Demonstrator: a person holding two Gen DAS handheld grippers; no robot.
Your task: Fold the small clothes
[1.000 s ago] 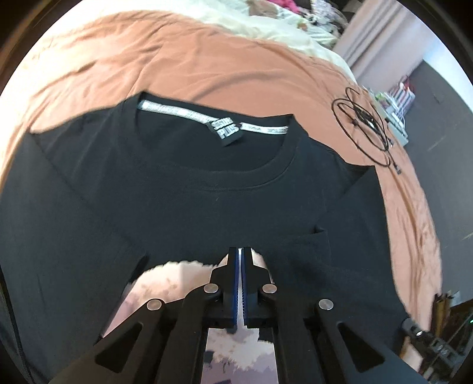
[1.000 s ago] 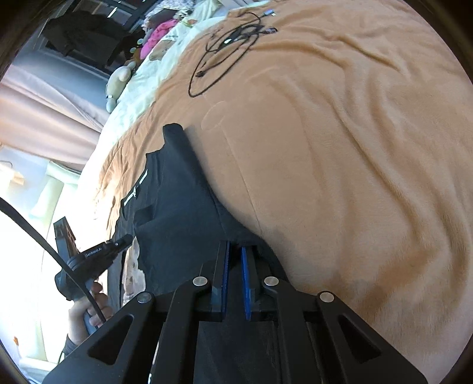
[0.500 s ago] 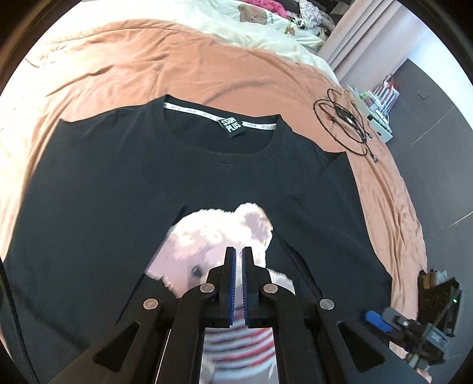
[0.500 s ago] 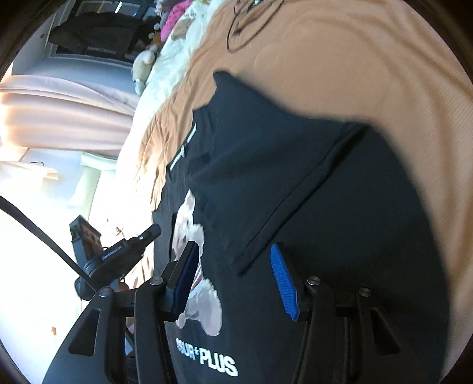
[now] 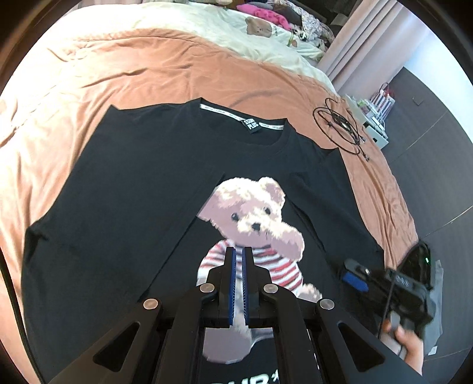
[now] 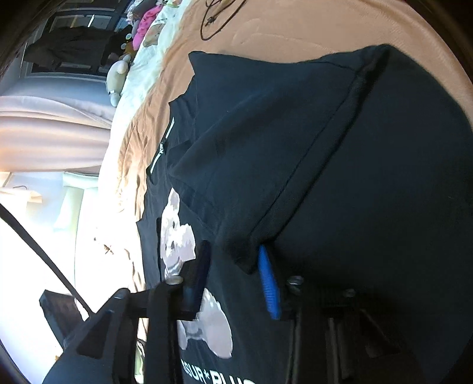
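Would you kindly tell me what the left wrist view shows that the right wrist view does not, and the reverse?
Only the left wrist view shows the whole teddy bear print face on, the full cable coil, the shut left tongs and the person's hand. Only the right wrist view shows the folded sleeve hem between the closing right tongs, and a pale plush toy. Both show the black T-shirt on the orange blanket.

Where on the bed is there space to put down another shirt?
Bare orange blanket lies between the black T-shirt collar and the cream bedding, and left of the shirt. The right side is crowded: coiled cables lie there, and the right claw works there.
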